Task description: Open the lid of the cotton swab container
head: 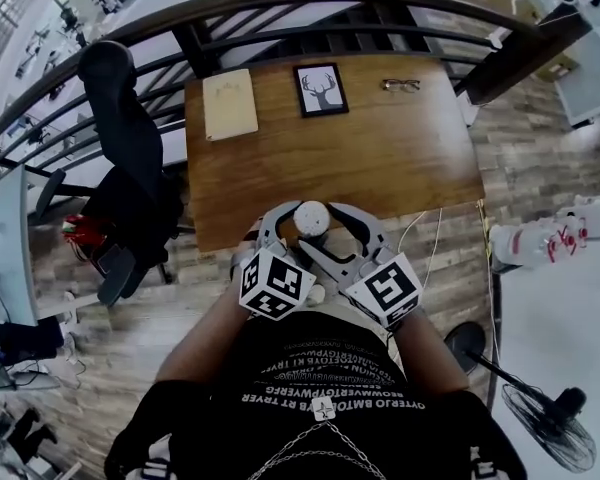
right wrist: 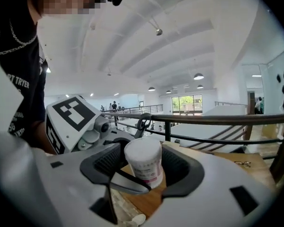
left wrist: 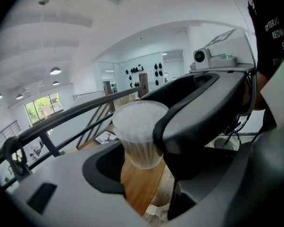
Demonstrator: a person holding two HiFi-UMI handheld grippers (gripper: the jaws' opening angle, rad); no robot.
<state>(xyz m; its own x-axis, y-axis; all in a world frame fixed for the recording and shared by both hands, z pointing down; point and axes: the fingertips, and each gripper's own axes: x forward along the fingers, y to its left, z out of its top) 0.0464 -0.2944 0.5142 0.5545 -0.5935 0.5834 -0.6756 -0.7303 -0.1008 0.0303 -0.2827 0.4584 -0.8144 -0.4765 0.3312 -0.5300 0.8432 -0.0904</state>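
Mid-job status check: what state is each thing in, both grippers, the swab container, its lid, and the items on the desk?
left gripper: shut on the cotton swab container, low on its body.
right gripper: open, jaws wide around the container.
cotton swab container: upright, held.
lid: on, looks closed.
notebook: closed, lying flat.
picture frame: lying face up.
glasses: lying flat; folded or not, cannot tell.

A wooden table (head: 380, 158) fills the upper centre, backed by a dark railing (head: 280, 8). A black office chair (head: 130, 168) stands left on plank floor (head: 520, 168). Ceiling lamps (right wrist: 198, 76) glow above far windows (right wrist: 183, 103).
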